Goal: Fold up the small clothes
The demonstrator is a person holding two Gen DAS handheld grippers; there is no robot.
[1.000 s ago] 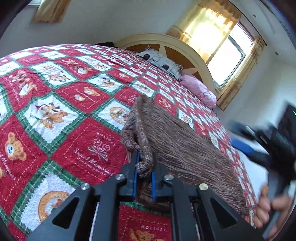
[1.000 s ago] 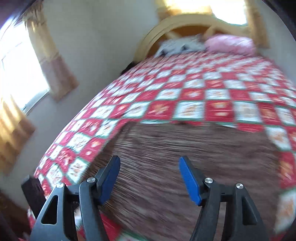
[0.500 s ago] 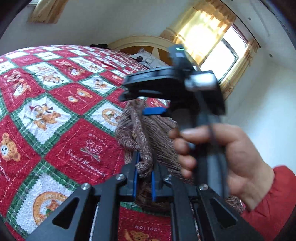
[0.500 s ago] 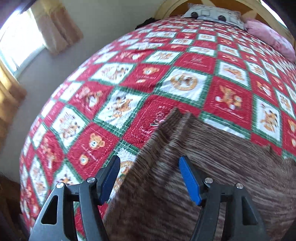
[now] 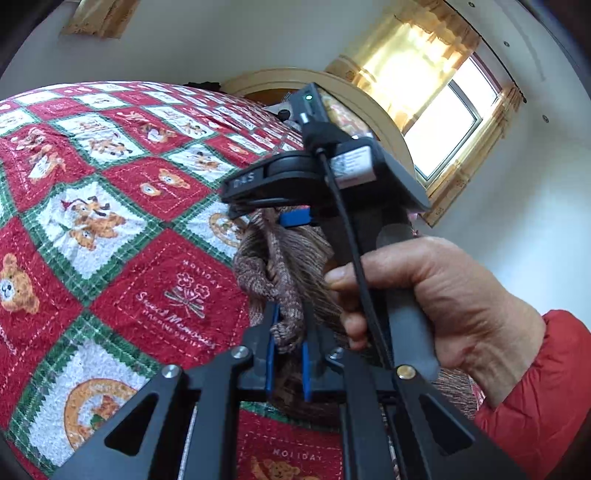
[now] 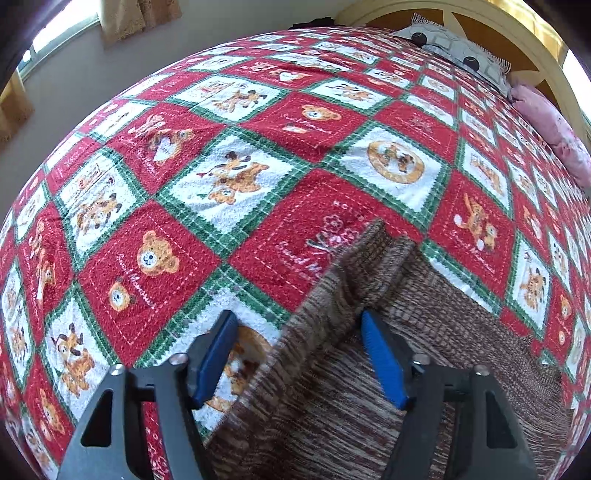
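Brown knit garment (image 5: 286, 302) pinched inside left claw (image 5: 287, 341).

- The bed (image 6: 258, 155) carries everything; it is covered by a red, white and green quilt (image 5: 110, 229) of squares with teddy bears and "Holiday" lettering.
- A brown knit garment (image 6: 369, 387) lies on the quilt at the near side, one corner raised off it.
- A grey pillow (image 6: 458, 51) and a pink pillow (image 6: 550, 129) lie by the cream headboard (image 6: 480, 22).
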